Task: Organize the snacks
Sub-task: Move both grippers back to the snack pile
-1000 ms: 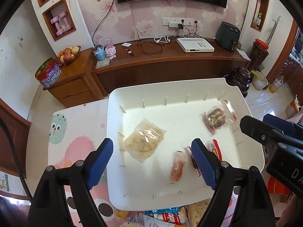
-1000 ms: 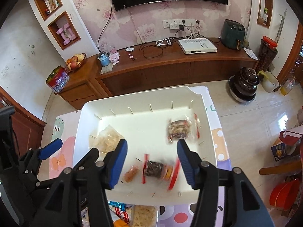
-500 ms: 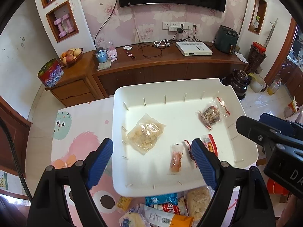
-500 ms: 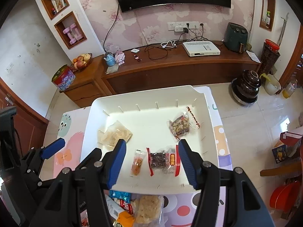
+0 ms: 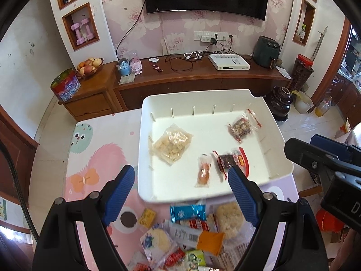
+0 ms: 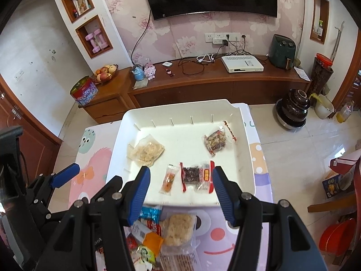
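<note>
A white tray lies on the table. In it are a pale cracker bag, a small orange packet, a dark red-edged packet and a mixed-nut packet. A pile of loose snacks lies in front of the tray. My left gripper is open and empty above the pile. My right gripper is open and empty over the tray's near edge.
The table has a pink cartoon cloth. Behind it stands a wooden TV cabinet with a fruit bowl and a tin. Jars, a bucket and a red basin stand on the floor to the right.
Both grippers have drawn back toward me and risen. The tray looks smaller and the pile of loose snacks in front of it has come into view. The dark packet now lies in the tray.
</note>
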The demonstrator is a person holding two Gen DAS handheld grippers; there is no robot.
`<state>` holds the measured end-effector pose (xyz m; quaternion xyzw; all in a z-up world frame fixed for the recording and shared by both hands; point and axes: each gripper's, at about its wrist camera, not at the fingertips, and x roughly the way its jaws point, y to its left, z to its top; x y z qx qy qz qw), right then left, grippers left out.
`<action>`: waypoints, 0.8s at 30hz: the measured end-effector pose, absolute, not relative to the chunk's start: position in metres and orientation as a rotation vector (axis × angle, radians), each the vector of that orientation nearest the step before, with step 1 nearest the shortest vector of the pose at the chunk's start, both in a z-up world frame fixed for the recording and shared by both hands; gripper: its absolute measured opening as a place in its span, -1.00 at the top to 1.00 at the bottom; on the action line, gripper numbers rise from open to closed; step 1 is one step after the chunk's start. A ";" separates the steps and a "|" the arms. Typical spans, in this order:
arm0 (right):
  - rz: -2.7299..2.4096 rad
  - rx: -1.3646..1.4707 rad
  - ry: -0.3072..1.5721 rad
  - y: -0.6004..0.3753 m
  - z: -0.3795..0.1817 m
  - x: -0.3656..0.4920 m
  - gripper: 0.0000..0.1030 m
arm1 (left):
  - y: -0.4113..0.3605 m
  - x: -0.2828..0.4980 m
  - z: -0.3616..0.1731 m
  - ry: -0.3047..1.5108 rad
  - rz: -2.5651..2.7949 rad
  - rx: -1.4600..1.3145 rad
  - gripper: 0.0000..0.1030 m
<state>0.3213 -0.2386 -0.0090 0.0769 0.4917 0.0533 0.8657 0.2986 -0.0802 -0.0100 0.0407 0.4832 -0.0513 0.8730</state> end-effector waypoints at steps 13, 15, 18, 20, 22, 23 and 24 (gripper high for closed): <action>0.138 0.143 1.044 -0.239 -0.008 0.251 -0.12 | -0.059 0.220 -0.005 1.002 -0.072 0.075 -0.63; 0.145 0.142 1.052 -0.237 -0.012 0.240 -0.12 | -0.052 0.210 -0.008 1.008 -0.060 0.072 -0.63; 0.158 0.134 1.073 -0.233 -0.020 0.226 -0.12 | -0.042 0.195 -0.016 1.024 -0.043 0.065 -0.63; 0.169 0.126 1.088 -0.231 -0.027 0.216 -0.12 | -0.037 0.188 -0.022 1.036 -0.034 0.063 -0.63; 0.182 0.121 1.103 -0.227 -0.034 0.207 -0.12 | -0.028 0.180 -0.031 1.051 -0.021 0.065 -0.63; 0.189 0.119 1.112 -0.225 -0.039 0.203 -0.12 | -0.024 0.176 -0.035 1.058 -0.015 0.067 -0.63; 0.194 0.118 1.121 -0.222 -0.043 0.199 -0.12 | -0.019 0.171 -0.040 1.067 -0.009 0.069 -0.63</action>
